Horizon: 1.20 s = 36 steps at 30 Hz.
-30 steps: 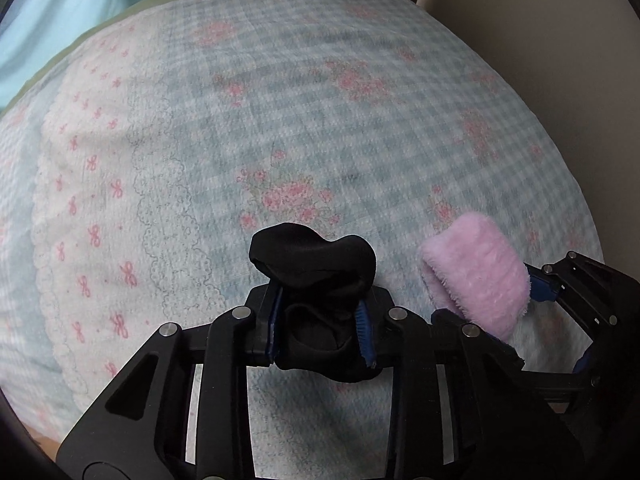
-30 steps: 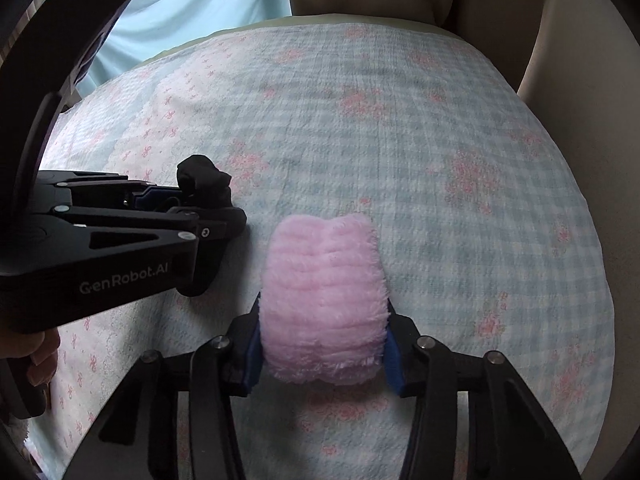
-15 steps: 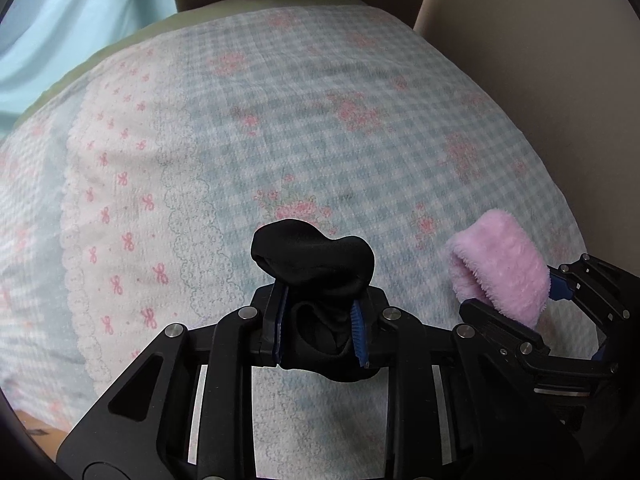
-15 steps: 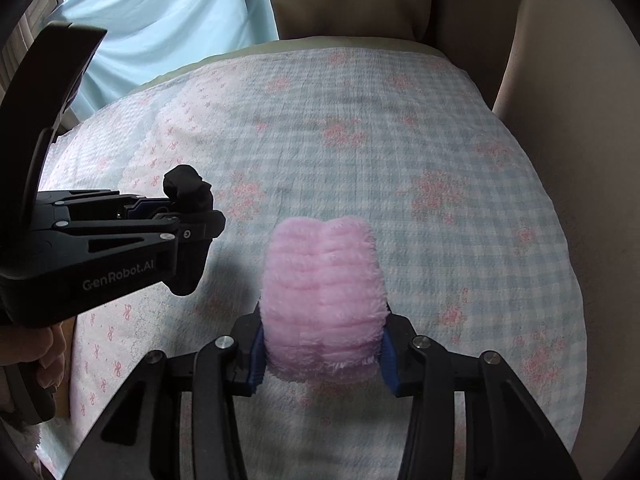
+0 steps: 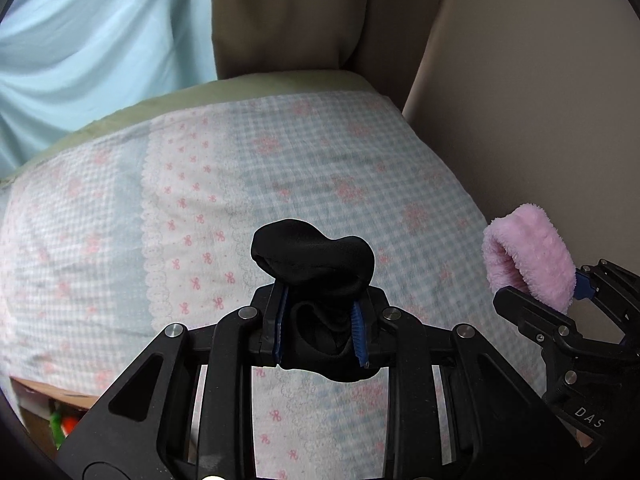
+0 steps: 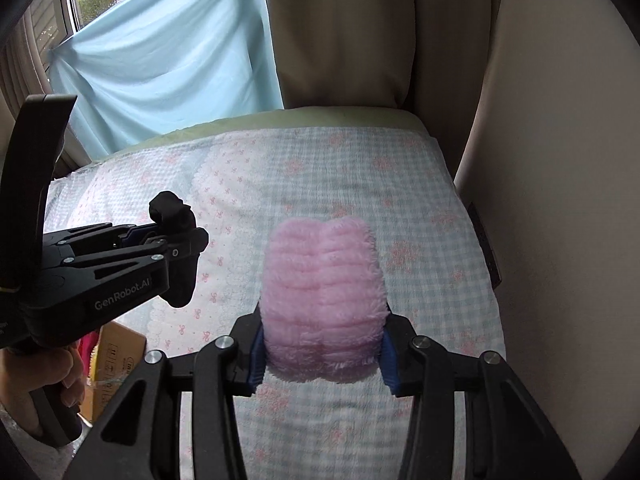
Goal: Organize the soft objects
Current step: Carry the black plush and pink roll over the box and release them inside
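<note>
My left gripper (image 5: 319,326) is shut on a bunched black sock (image 5: 314,258), held above the checked floral bedspread (image 5: 304,168). The same gripper (image 6: 172,236) and black sock (image 6: 170,212) show at the left of the right wrist view. My right gripper (image 6: 322,354) is shut on a folded fluffy pink sock (image 6: 324,292), also held above the bedspread (image 6: 360,168). In the left wrist view the right gripper (image 5: 560,296) and pink sock (image 5: 528,256) sit at the right edge.
A beige padded wall (image 6: 560,160) borders the bed on the right, a beige cushion (image 6: 344,32) stands at the head, and a light blue curtain (image 6: 168,60) hangs at back left. Cardboard boxes (image 6: 116,356) lie beside the bed at lower left.
Both grippers have lifted and drawn back from the bed with their socks still held. The headboard cushion and curtain have come into view.
</note>
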Each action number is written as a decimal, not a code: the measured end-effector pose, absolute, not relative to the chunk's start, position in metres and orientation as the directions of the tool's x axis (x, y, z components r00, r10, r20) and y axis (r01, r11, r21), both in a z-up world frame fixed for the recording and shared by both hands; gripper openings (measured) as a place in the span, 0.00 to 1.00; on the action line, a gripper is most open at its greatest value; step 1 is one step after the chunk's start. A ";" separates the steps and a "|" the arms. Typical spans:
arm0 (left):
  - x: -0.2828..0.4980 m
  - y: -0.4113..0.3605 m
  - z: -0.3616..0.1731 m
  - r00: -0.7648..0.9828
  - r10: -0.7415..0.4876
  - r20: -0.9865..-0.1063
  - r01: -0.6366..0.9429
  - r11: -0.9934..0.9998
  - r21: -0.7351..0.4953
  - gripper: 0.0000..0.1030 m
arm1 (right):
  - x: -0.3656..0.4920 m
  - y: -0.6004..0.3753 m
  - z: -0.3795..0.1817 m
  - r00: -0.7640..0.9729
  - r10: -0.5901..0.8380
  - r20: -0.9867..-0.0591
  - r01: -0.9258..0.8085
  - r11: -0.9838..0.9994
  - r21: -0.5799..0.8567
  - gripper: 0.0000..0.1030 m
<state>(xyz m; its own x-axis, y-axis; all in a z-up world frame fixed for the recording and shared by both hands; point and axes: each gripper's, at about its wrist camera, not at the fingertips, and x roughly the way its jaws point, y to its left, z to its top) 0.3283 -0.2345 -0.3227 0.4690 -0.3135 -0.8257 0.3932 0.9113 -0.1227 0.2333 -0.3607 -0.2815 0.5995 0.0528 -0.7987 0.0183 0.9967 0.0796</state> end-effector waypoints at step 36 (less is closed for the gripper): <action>0.181 0.149 -0.201 0.469 -0.273 -0.840 0.318 0.939 -0.128 0.22 | 0.153 -0.005 -0.214 0.452 0.279 -0.847 -0.201 0.957 0.208 0.40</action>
<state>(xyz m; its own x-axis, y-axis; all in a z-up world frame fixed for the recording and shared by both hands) 0.1814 0.1492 -0.2007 0.4694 -0.2730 -0.8397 0.3181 0.9394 -0.1276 0.1529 -0.0054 -0.2141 0.4522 0.2787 -0.8473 -0.2006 0.9574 0.2078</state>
